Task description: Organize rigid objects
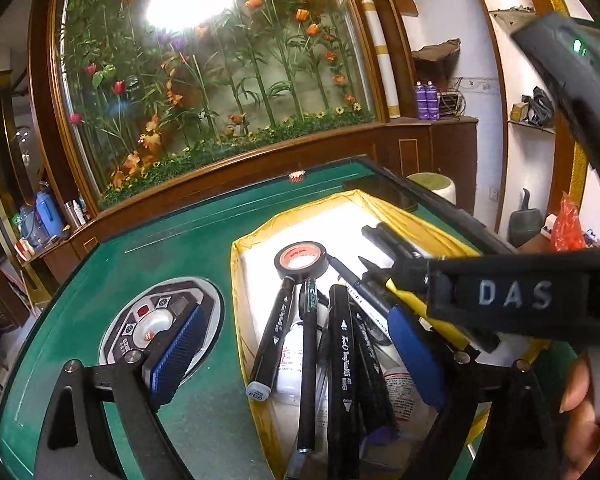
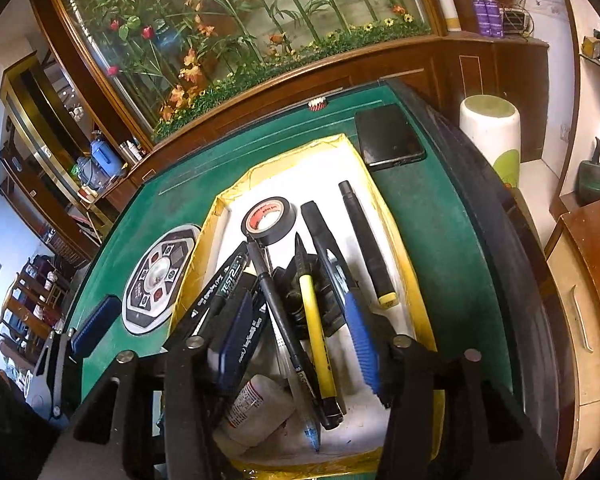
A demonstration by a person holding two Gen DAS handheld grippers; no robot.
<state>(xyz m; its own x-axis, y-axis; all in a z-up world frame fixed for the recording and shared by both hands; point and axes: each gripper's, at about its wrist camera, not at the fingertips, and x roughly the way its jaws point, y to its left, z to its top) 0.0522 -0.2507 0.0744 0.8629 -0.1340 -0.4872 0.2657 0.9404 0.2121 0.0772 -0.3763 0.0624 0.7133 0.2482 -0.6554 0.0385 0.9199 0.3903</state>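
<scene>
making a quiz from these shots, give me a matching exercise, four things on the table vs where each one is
Things:
1. roll of black tape
2. phone
3. yellow pen
4. round control panel

Places:
A. set into the green felt, left of the box
B. on the felt beyond the box's far right corner
C. inside the box, towards its far end
D. between the right gripper's fingers, on the pile

Pairs: 1-C, 2-B, 3-D, 4-A

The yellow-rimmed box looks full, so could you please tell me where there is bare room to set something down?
Free: the box's white floor at its far end, between the tape roll and the far rim; green felt between box and table edge. Crowded: the box's near half, piled with markers and a white bottle.
</scene>
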